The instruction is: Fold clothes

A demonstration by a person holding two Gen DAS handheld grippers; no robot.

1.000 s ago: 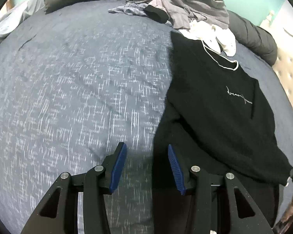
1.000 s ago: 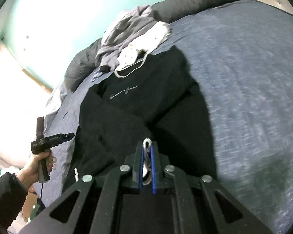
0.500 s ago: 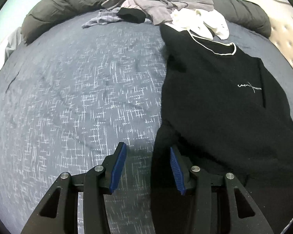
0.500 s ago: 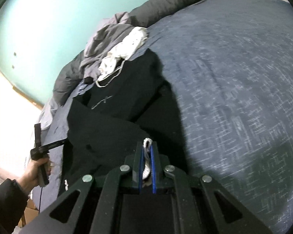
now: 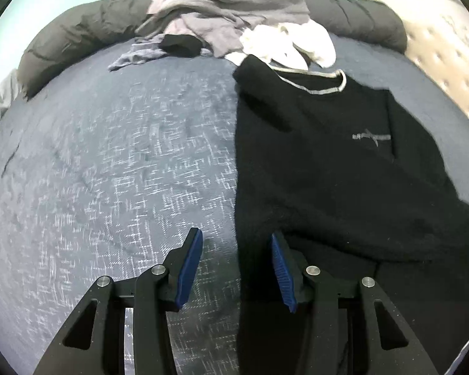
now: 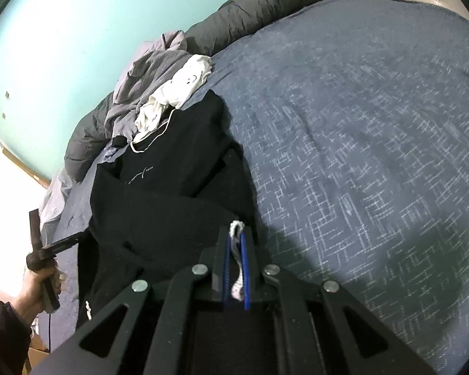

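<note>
The black sweater [image 5: 328,162] has swung rightward, its edge beneath the spread left gripper [image 5: 236,265]; right gripper [image 6: 236,250] clamps its white-trimmed hem.

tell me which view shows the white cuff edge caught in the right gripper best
The right wrist view: the white cuff edge sits pinched between the shut fingers of the right gripper, close and centred. The left wrist view shows only the black sweater spread on the bed, not that clamped edge.
</note>
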